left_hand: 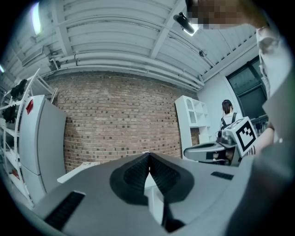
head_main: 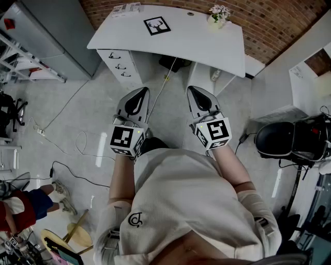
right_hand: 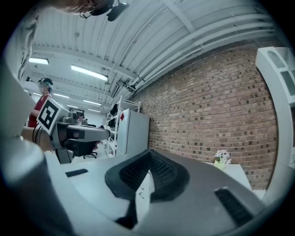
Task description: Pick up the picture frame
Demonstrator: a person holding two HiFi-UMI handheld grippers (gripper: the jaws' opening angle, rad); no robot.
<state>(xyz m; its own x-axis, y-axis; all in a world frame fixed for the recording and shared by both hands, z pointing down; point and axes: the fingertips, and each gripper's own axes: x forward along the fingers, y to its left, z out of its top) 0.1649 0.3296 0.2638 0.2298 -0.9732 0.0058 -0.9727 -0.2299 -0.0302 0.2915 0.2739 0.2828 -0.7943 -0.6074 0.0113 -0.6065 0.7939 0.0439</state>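
Note:
The picture frame [head_main: 157, 25], black with a white deer-head print, lies flat on the white desk [head_main: 207, 44] at the far side of the room. Both grippers are held level in front of the person's body, well short of the desk. My left gripper [head_main: 140, 93] is shut with nothing between its jaws, and its ribbed pads meet at the tip [left_hand: 148, 155]. The right gripper [head_main: 194, 90] is also shut and empty [right_hand: 150, 153]. The frame does not show in either gripper view. Each gripper view catches the other gripper at its edge.
A small pot of flowers [head_main: 218, 15] stands at the desk's back right, and papers [head_main: 125, 9] lie at its back left. Drawers [head_main: 120, 64] sit under the desk. Cables [head_main: 67, 150] trail on the floor. A black chair [head_main: 289, 138] stands at the right, a grey cabinet [head_main: 57, 31] at the left.

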